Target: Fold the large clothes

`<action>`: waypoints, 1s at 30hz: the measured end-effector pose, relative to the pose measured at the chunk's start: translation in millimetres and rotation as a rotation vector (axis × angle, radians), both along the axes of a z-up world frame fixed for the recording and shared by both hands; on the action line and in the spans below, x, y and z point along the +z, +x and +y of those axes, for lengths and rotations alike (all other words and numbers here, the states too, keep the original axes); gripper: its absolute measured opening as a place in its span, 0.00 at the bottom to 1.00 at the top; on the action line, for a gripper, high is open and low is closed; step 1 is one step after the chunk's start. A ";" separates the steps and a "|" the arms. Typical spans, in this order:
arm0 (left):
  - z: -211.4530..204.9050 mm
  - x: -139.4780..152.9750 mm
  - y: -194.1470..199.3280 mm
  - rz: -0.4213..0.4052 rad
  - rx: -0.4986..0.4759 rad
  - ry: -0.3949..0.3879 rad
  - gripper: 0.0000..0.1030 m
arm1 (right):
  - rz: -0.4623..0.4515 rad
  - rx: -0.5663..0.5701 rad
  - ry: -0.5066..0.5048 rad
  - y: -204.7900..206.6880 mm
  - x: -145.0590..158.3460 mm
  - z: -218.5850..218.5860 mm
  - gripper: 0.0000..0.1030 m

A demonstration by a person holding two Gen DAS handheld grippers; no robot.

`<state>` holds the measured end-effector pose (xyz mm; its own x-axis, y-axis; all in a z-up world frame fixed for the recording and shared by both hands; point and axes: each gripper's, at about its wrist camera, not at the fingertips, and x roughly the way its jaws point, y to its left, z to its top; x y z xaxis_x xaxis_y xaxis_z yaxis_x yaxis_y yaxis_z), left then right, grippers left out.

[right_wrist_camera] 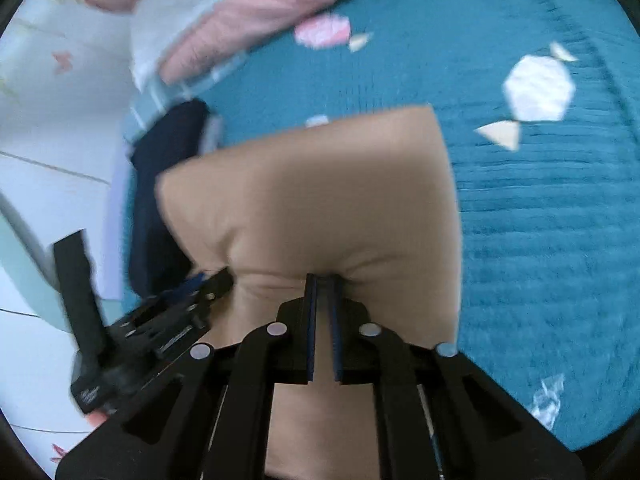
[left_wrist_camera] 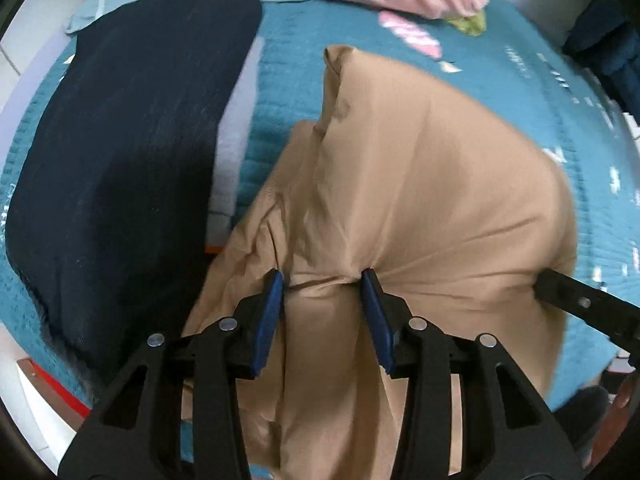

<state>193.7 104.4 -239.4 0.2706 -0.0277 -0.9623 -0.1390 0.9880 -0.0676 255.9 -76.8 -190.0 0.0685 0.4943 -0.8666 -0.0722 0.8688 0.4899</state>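
Tan garment lies partly folded on the teal bedspread, beside a navy garment. Left gripper clamps a bunched fold of tan cloth between its pads. Right gripper, jaws nearly together, pinches the tan edge.

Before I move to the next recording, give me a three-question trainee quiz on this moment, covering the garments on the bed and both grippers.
1. True or false: the right gripper is shut on the tan fabric garment.
2. Which garment lies beside the tan one? A) dark navy folded garment B) red towel C) white shirt
3. Fill in: both lie on a ____ knitted bedspread.

Key: 1 true; 2 A; 3 teal. The left gripper also has tan cloth bunched between its pads.
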 end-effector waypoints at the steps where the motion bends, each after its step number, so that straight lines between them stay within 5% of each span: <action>1: 0.8 -1.7 1.9 0.000 0.003 0.012 0.41 | 0.008 0.004 0.000 5.1 -8.4 4.4 0.03; 6: 4.8 27.2 3.1 0.017 -0.015 -0.015 0.41 | 0.013 -0.004 0.037 8.7 9.6 -13.9 0.03; 12: -7.5 90.7 10.6 -0.137 -0.063 -0.091 0.41 | -0.151 -0.033 -0.012 22.1 60.6 -38.7 0.09; 15: -14.6 73.1 41.5 -0.102 -0.058 -0.004 0.41 | -0.081 -0.005 -0.035 49.8 35.9 -26.2 0.09; 18: -4.8 11.2 71.5 0.042 -0.025 -0.073 0.46 | 0.009 0.018 -0.118 56.5 -18.2 -8.5 0.07; 20: 5.2 -5.9 72.5 0.035 -0.004 -0.108 0.50 | -0.009 0.034 -0.140 55.3 -29.6 0.2 0.07; 25: 15.9 8.9 63.1 0.036 -0.011 -0.147 0.53 | 0.007 0.025 -0.096 54.1 -15.7 -12.2 0.06; 30: 5.2 55.9 24.7 -0.032 -0.082 -0.102 0.60 | -0.093 0.035 -0.106 16.7 35.2 -30.6 0.09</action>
<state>218.4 109.6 -183.4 0.2935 -0.1486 -0.9443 -0.0540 0.9837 -0.1716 272.5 -107.4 -154.8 0.1358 0.4035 -0.9049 -0.1439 0.9117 0.3849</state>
